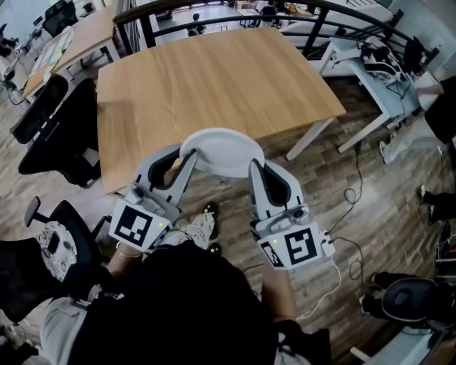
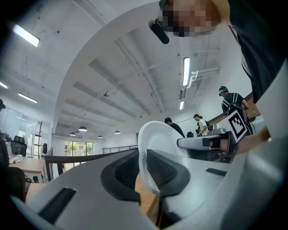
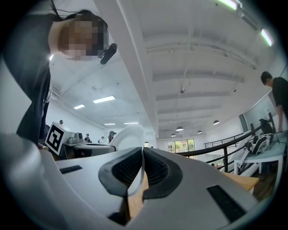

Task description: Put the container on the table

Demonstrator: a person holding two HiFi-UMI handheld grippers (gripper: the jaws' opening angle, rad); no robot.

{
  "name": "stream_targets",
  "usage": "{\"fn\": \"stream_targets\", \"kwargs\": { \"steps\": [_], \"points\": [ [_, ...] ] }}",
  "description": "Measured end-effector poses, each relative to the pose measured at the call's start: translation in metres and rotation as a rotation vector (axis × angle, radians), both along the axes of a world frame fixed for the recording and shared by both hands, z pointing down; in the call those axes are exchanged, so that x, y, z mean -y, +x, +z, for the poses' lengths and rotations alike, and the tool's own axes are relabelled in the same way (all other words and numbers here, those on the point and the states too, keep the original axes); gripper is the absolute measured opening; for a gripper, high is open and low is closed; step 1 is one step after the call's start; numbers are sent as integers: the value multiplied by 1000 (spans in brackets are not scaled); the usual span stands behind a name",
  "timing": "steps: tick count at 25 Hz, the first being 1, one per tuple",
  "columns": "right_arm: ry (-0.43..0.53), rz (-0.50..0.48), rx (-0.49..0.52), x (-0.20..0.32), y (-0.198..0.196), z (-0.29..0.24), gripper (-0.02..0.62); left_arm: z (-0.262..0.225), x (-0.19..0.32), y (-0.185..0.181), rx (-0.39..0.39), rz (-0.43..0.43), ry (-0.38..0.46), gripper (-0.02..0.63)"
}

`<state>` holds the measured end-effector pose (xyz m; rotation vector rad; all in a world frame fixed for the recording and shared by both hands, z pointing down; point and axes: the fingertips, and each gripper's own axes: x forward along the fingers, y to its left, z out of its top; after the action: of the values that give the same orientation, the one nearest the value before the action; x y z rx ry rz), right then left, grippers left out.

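A white shallow container (image 1: 219,150) hangs over the near edge of the wooden table (image 1: 214,78), held from both sides. My left gripper (image 1: 182,161) is shut on its left rim and my right gripper (image 1: 256,170) is shut on its right rim. In the left gripper view the white rim (image 2: 155,137) runs up between the dark pads of the left gripper (image 2: 143,168), which press on it. In the right gripper view the thin rim (image 3: 128,134) is pinched the same way by the right gripper (image 3: 141,168). The container looks empty and slightly tilted.
Black office chairs (image 1: 50,121) stand left of the table, with another chair (image 1: 60,246) at the lower left. A white desk (image 1: 377,78) with gear stands to the right, and cables (image 1: 353,196) trail on the wooden floor. A dark railing (image 1: 214,8) runs behind the table.
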<state>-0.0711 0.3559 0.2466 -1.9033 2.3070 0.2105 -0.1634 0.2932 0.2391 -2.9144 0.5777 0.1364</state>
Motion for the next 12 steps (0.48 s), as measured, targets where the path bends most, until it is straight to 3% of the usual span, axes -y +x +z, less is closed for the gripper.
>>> {"fn": "stream_targets", "kwargs": {
  "steps": [8, 12],
  "points": [
    [-23, 66, -41, 34, 61, 1, 23, 6, 43, 68, -31, 70, -21, 57],
    [-29, 102, -50, 59, 93, -1, 23, 1, 65, 98, -25, 97, 18, 57]
  ]
}}
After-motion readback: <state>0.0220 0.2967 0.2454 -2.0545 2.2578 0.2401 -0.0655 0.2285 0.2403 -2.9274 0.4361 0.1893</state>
